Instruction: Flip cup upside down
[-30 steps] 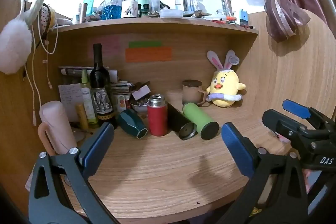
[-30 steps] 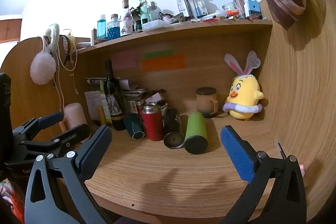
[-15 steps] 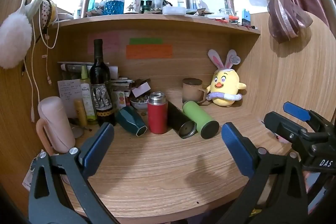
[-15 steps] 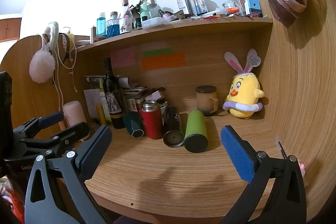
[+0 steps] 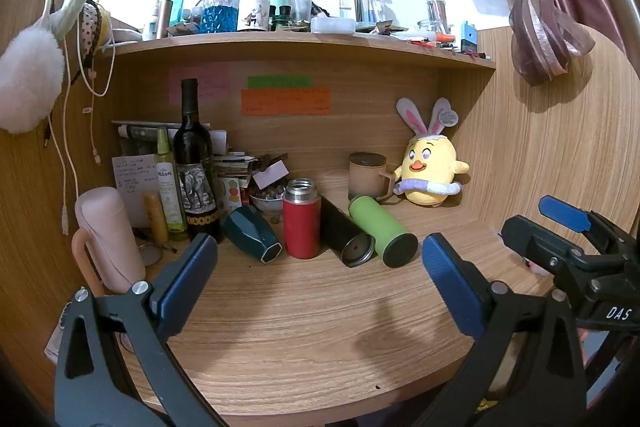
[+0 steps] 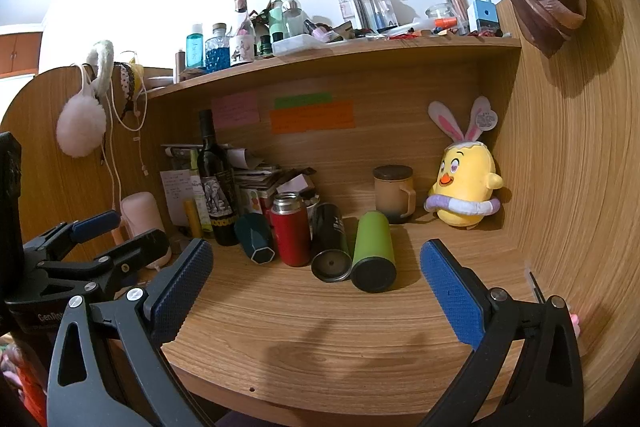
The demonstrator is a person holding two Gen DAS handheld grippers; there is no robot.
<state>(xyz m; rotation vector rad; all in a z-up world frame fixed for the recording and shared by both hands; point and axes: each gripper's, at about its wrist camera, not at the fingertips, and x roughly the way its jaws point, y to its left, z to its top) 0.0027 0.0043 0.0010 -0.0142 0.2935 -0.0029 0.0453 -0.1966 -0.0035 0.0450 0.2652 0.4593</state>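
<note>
Several cups sit mid-desk. A red flask stands upright, its steel mouth up. A dark teal faceted cup, a black tumbler and a green tumbler lie on their sides. A pink cup stands at the left. My left gripper is open and empty, in front of the cups. My right gripper is open and empty too; it also shows in the left wrist view.
A lidded beige mug and a yellow plush chick stand at the back right. A wine bottle, small bottles and stacked papers crowd the back left. The shelf overhead carries bottles. Wooden walls close both sides.
Both grippers have drifted slightly, so the scene shifts a little in each view. The cups have not moved and both grippers stay open.
</note>
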